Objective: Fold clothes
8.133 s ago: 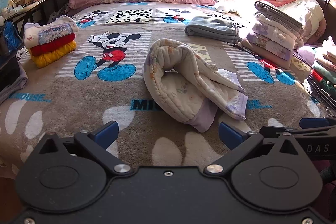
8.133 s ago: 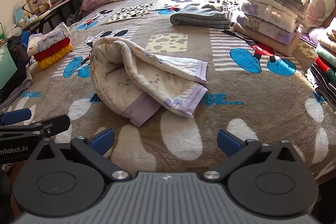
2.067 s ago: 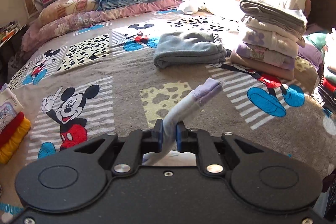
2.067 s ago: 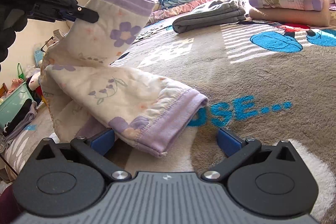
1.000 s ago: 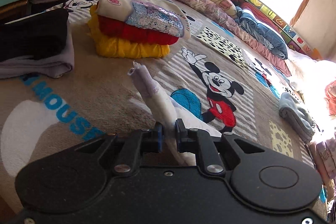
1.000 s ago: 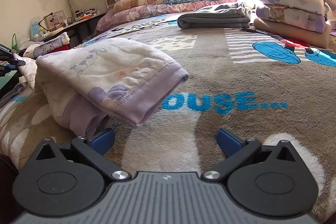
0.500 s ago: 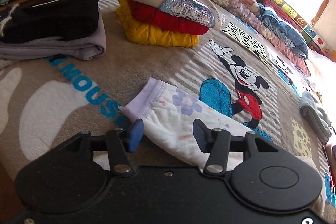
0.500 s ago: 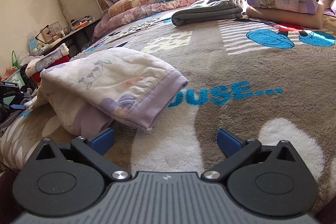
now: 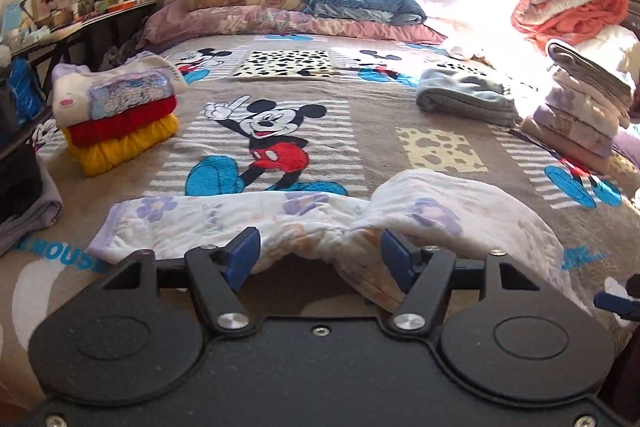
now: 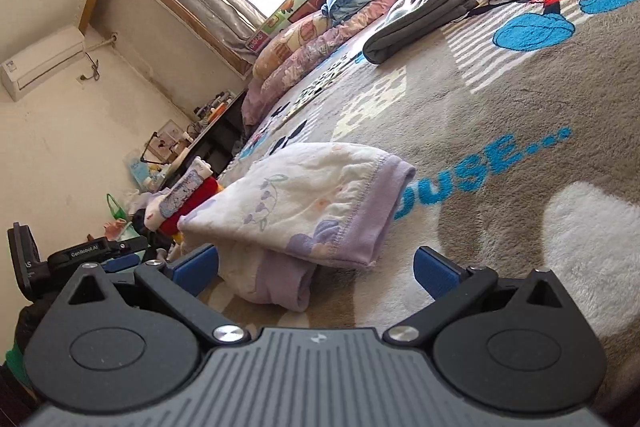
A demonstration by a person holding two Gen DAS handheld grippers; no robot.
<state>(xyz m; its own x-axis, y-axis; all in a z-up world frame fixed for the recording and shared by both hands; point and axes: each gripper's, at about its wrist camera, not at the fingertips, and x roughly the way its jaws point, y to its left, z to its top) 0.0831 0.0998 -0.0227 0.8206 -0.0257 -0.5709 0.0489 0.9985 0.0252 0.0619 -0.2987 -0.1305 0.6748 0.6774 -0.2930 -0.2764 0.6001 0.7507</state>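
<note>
A white floral garment with purple trim (image 9: pixel 280 223) lies spread along the near edge of the Mickey Mouse blanket (image 9: pixel 360 107). Its left part lies flat and its right part is humped. My left gripper (image 9: pixel 320 259) is open and empty, with its fingers just in front of the garment's near edge. In the right wrist view the same garment (image 10: pixel 304 203) shows as a folded bundle. My right gripper (image 10: pixel 316 267) is open and empty, tilted, with the garment's purple edge between its fingers. The left gripper's body (image 10: pixel 80 255) shows at the left of that view.
A yellow, red and white stack of folded clothes (image 9: pixel 116 111) sits at the left. A folded grey towel (image 9: pixel 464 99) and a tall pile of folded items (image 9: pixel 580 115) sit at the right. Pillows (image 9: pixel 300 7) line the headboard. Dark folded clothes (image 9: pixel 24 195) lie at the left edge.
My left gripper let go of the garment's purple end, opened wide and drew back to face the whole bed. The garment now lies spread out. My right gripper tilted and stayed open.
</note>
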